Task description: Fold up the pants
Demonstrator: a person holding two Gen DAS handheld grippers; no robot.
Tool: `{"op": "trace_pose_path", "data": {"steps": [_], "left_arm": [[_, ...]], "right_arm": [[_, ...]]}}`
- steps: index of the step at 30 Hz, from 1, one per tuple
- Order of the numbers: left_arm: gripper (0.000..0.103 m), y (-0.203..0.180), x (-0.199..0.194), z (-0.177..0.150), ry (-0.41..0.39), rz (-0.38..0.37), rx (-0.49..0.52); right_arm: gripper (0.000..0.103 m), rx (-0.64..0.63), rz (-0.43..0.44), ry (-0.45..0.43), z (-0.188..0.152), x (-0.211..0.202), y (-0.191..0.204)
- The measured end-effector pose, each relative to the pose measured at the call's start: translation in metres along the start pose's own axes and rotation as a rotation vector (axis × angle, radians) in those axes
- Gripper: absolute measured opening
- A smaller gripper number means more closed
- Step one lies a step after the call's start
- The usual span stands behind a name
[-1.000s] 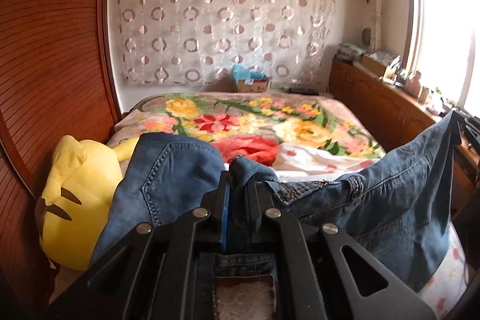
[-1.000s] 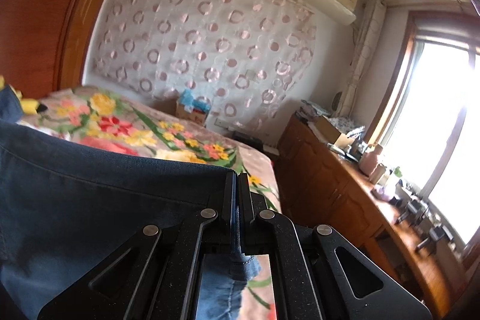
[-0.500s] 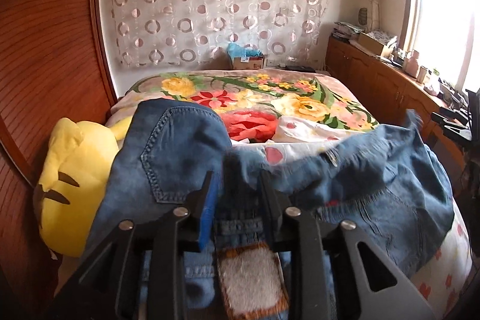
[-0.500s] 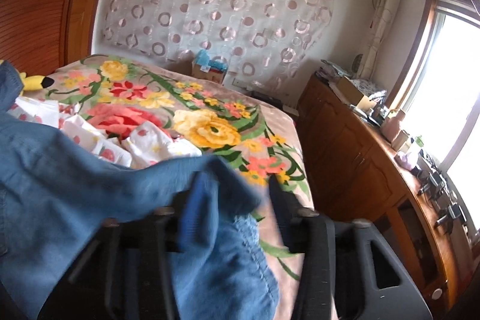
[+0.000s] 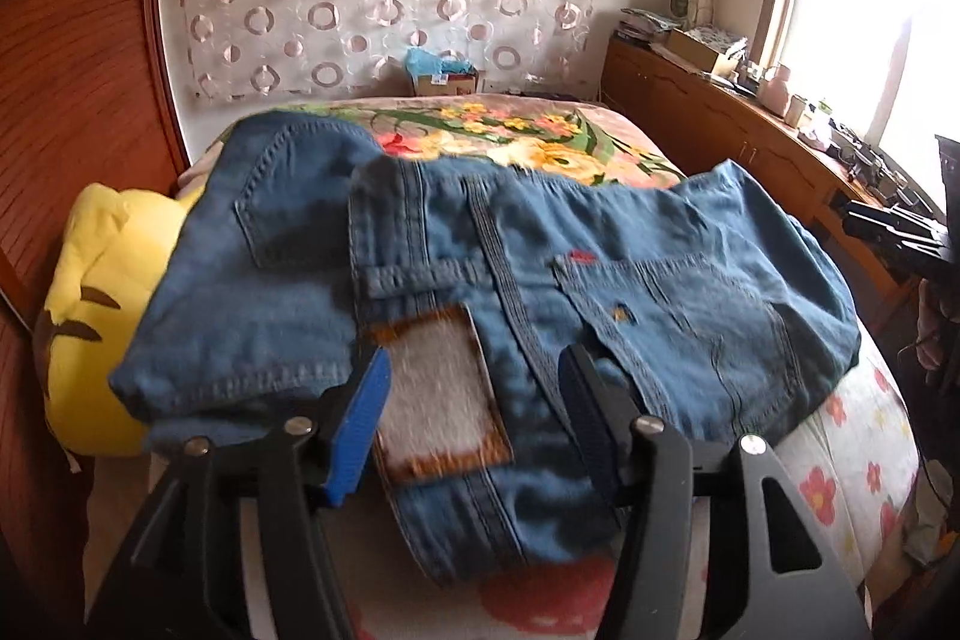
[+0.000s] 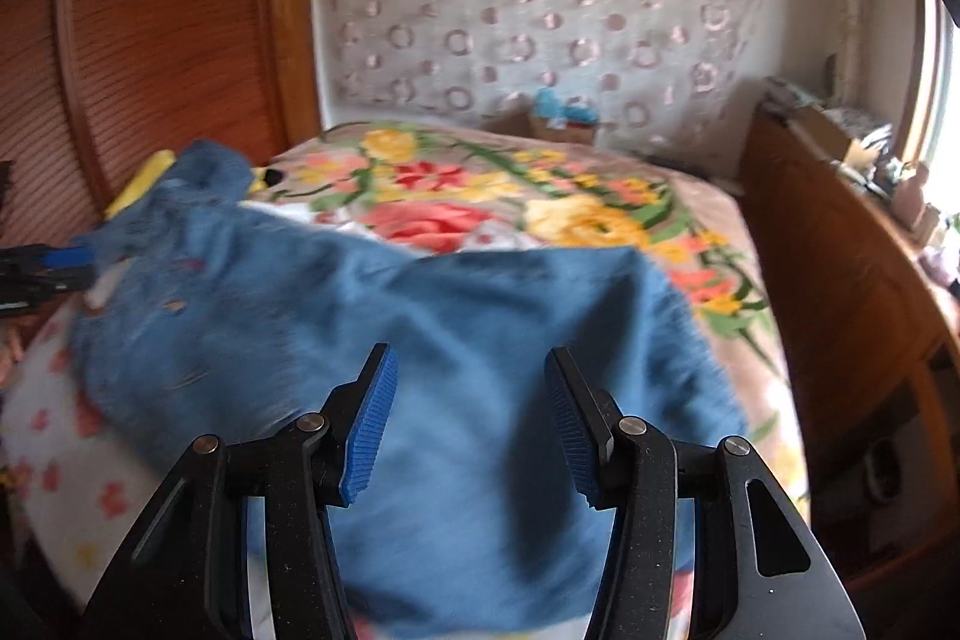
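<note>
Lying bunched on the bed [image 5: 852, 436], the jeans [image 5: 600, 280] rest free beneath my left claw [image 5: 474, 400] and right claw [image 6: 468, 400], both spread apart, gripping nothing.

I'm seeing matt blue denim pants [image 5: 600, 244], a fuzzy waistband patch [image 5: 438, 394], ribbed blue pads [image 6: 372, 424], and glossy wood panelling [image 6: 168, 40].

left claw [image 5: 474, 394] | black arms, silver screws, ribbed blue pads | right claw [image 6: 467, 388] | same (matte, speckled)

Blue denim pants [image 5: 492, 280], folded in a heap, seat up, on bed
</note>
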State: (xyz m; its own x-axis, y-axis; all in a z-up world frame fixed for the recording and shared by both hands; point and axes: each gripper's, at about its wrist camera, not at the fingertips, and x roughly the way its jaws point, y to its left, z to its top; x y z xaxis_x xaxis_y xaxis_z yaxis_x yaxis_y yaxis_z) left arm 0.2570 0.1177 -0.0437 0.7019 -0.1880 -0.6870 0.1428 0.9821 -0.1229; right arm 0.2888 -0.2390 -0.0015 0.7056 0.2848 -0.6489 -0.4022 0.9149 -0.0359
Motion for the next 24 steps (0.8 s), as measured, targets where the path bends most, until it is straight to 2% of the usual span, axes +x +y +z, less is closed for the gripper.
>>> {"op": "trace_pose_path", "data": {"steps": [4, 6, 13, 20, 24], "left_arm": [[0.057, 0.003, -0.003, -0.016, 0.015, 0.007, -0.012], [0.057, 0.006, -0.002, -0.023, 0.024, 0.004, -0.020], [0.057, 0.009, 0.001, -0.048, 0.063, 0.000, -0.015], [0.057, 0.009, 0.010, -0.059, 0.099, -0.009, -0.013], [0.057, 0.008, 0.018, -0.061, 0.130, -0.008, -0.005]], "right_arm": [[0.053, 0.012, 0.039, 0.026, -0.019, -0.006, 0.023], [0.057, 0.019, 0.047, 0.049, -0.031, -0.005, 0.031], [0.063, 0.050, 0.061, 0.118, -0.065, 0.004, 0.042], [0.070, 0.017, 0.070, 0.146, -0.069, 0.019, 0.057], [0.071, -0.029, 0.043, 0.179, -0.070, 0.038, 0.065]]}}
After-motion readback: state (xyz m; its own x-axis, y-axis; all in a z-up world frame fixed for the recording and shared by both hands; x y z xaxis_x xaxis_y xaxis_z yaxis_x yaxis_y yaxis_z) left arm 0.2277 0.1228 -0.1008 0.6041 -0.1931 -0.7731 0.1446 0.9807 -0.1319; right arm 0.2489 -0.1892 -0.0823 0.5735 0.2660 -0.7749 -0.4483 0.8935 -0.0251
